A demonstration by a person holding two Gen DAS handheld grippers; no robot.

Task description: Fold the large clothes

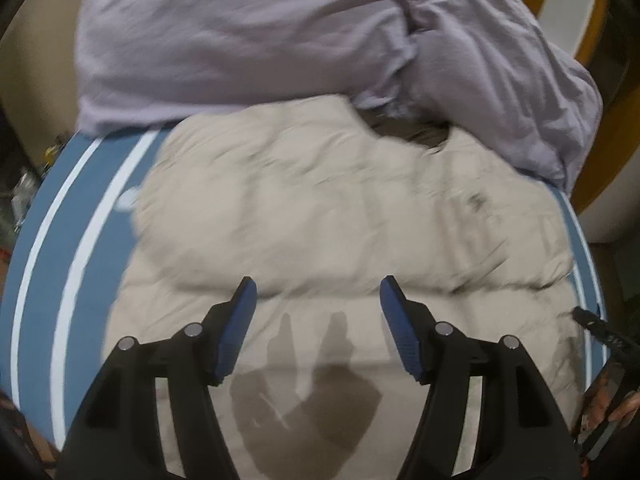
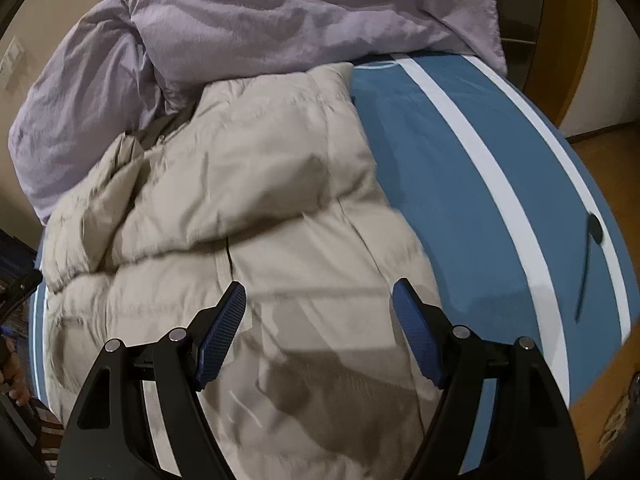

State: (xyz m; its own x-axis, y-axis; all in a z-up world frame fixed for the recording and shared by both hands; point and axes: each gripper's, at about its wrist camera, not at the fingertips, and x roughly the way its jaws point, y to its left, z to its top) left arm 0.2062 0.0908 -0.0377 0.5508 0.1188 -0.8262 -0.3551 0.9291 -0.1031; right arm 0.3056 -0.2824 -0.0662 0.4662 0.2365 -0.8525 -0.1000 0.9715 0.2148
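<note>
Both grippers are hanging over the beige puffer jacket (image 1: 340, 216): my left gripper (image 1: 318, 292) and my right gripper (image 2: 318, 294) are standing wide apart, gripping nothing. It is lying on the blue white-striped mattress (image 2: 460, 184), its far end touching the crumpled lilac duvet (image 1: 240, 40).

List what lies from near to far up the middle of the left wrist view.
Left hand-held gripper → its shadow → beige puffer jacket → lilac bedding.

One jacket (image 2: 248, 208), one duvet (image 1: 240, 32)
</note>
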